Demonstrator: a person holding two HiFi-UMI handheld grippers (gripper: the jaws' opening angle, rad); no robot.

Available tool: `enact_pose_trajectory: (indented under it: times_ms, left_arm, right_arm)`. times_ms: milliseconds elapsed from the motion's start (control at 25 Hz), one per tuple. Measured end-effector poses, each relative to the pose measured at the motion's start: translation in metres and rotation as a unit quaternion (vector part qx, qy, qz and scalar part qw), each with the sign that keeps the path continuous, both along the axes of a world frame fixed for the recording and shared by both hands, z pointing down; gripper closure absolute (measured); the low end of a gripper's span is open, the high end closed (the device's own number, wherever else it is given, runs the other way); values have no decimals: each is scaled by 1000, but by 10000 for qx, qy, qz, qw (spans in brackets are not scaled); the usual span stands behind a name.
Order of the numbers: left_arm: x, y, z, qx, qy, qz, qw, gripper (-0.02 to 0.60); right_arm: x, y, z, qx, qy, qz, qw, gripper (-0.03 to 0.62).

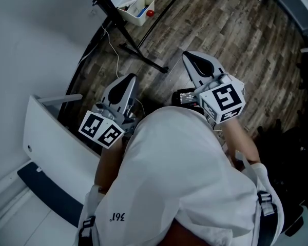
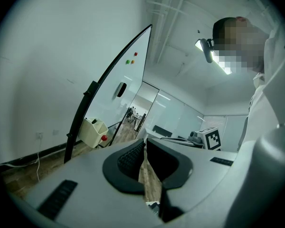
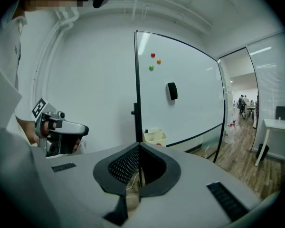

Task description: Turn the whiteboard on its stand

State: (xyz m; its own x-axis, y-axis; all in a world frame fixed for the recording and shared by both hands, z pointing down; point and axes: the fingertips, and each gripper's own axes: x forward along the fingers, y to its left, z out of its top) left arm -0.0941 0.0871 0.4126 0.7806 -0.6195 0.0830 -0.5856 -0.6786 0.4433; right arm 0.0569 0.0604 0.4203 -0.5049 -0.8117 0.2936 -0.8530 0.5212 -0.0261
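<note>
1. Whiteboard [image 3: 180,94] is upright on its stand [image 3: 137,103], ahead of me.
2. My left gripper [image 2: 145,146] and right gripper [image 3: 138,148] are closed, empty, well apart from it.
3. Already turned or yet to turn, I cannot tell.

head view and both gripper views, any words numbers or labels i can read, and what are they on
"361°": on the back of the person's white shirt, upside down in the head view.
Marker cubes: black-and-white square patterns only, no words.
Whiteboard: no writing, only three coloured magnets and an eraser.
Nothing else readable.
</note>
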Motion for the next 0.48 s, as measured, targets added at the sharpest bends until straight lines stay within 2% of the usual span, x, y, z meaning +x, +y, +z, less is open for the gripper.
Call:
enact_pose_trajectory:
  times_ms: [480]
  left_arm:
    - [0,-5,0,12,-10,20,10000,554]
  right_arm:
    - [-4,-8,-1,69,143,-96,9998,569]
